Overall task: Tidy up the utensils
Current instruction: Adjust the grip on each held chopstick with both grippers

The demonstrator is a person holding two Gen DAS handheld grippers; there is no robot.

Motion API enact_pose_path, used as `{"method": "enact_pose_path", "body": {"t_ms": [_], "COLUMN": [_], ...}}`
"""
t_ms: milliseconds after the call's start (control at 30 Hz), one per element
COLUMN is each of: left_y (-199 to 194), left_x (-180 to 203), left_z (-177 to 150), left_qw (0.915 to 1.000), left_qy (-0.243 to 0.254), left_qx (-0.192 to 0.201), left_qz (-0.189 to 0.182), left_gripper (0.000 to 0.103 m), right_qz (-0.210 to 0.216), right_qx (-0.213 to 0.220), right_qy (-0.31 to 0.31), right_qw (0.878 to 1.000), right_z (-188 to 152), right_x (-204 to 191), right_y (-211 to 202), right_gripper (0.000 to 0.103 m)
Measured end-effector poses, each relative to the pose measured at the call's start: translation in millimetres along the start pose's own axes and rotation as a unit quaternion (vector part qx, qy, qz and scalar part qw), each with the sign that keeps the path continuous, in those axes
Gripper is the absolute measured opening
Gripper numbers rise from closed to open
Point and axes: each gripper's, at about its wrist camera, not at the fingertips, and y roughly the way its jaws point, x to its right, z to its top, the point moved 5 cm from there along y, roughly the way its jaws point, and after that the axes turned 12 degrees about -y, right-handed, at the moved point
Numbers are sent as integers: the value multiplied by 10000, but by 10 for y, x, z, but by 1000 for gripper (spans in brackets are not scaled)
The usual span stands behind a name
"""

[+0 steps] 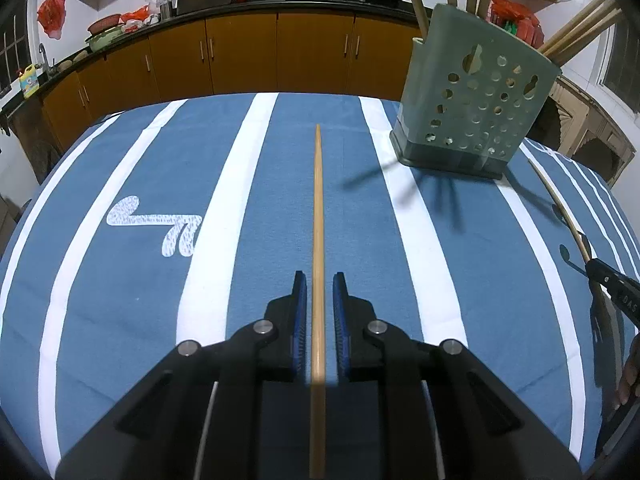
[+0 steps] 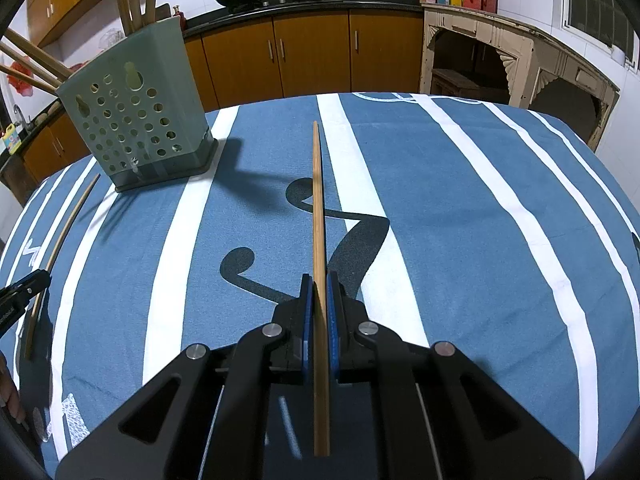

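A pale green perforated utensil holder stands on the blue striped tablecloth, with several wooden chopsticks leaning out of its top; it also shows in the right wrist view. My left gripper is open, its pads a little apart on either side of a wooden chopstick that lies on the cloth. My right gripper is shut on a second chopstick and holds it above the cloth. The right gripper also shows at the right edge of the left wrist view, and the left gripper at the left edge of the right wrist view.
The table is covered by a blue cloth with white stripes. Kitchen cabinets and a counter with woks run behind it. A worn cream shelf unit stands at the right.
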Motion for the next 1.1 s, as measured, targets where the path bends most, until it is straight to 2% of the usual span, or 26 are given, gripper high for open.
{"method": "enact_pose_path", "body": {"t_ms": [500, 600, 667, 733, 900, 1100], "left_y": [-70, -82, -88, -99, -261, -593], "left_x": [-39, -38, -42, -42, -49, 11], "left_z": [-82, -88, -93, -102, -79, 86], "left_qw": [9999, 9999, 9999, 9999, 9999, 9985], "left_qy": [-8, 13, 10, 47, 37, 60], "left_qx": [24, 29, 20, -2, 104, 497], "left_qz": [129, 140, 111, 106, 16, -210], "left_gripper": [19, 16, 8, 8, 8, 8], "right_qz": [16, 97, 148, 221, 253, 241], "right_qx": [-3, 14, 34, 64, 447, 877], "right_qy": [50, 113, 141, 103, 172, 253], "right_qw": [10000, 9999, 9998, 9997, 9985, 9955], "right_z": [-71, -77, -80, -90, -37, 102], "right_x": [6, 24, 35, 28, 94, 192], "right_y": [-42, -45, -55, -93, -335, -597], "right_gripper": [9, 9, 8, 8, 8, 8]}}
